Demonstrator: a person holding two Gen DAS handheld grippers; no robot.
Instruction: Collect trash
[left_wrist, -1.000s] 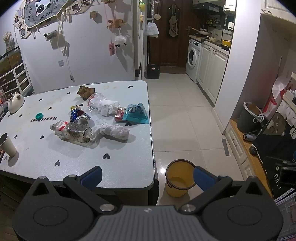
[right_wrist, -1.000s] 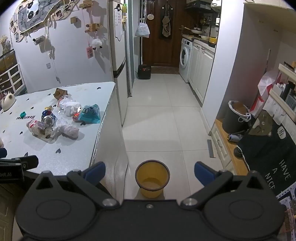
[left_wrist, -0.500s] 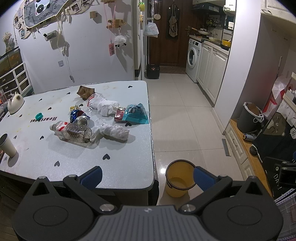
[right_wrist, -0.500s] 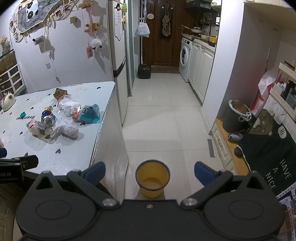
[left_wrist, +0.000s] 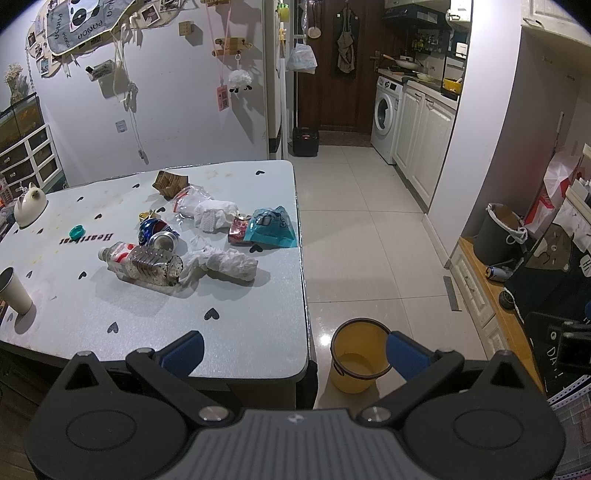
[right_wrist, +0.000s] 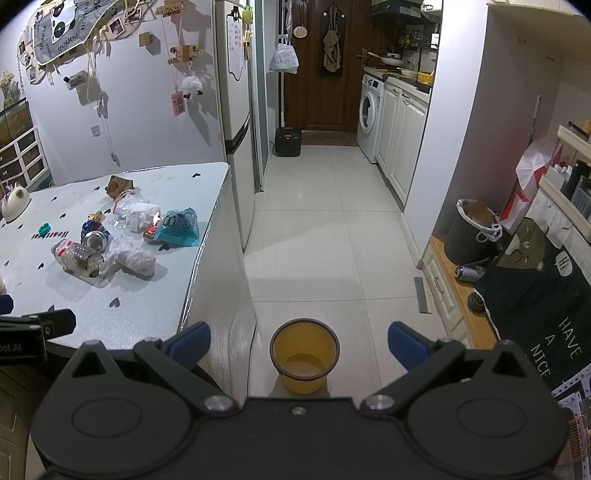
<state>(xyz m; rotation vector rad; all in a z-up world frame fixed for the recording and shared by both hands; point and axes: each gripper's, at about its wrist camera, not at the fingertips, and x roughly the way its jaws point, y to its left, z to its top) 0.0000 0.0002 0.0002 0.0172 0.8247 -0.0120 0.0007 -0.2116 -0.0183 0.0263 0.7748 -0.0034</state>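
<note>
Trash lies on the grey table (left_wrist: 229, 332): a clear plastic bottle (left_wrist: 142, 262), a crushed blue can (left_wrist: 157, 232), crumpled white wrap (left_wrist: 229, 260), a teal snack bag (left_wrist: 271, 227) and a clear bag with tissue (left_wrist: 208, 212). The pile also shows in the right wrist view (right_wrist: 125, 236). A yellow bin (left_wrist: 360, 354) stands on the floor by the table's corner; it shows in the right wrist view too (right_wrist: 304, 354). My left gripper (left_wrist: 293, 350) is open and empty above the table's near edge. My right gripper (right_wrist: 299, 341) is open and empty above the bin.
A paper cup (left_wrist: 13, 291), a green cap (left_wrist: 77, 232), a white teapot (left_wrist: 29, 201) and a wooden holder (left_wrist: 170, 181) are on the table. A dark bin (left_wrist: 496, 232) stands at the right. A fridge (right_wrist: 236, 122) stands behind the table.
</note>
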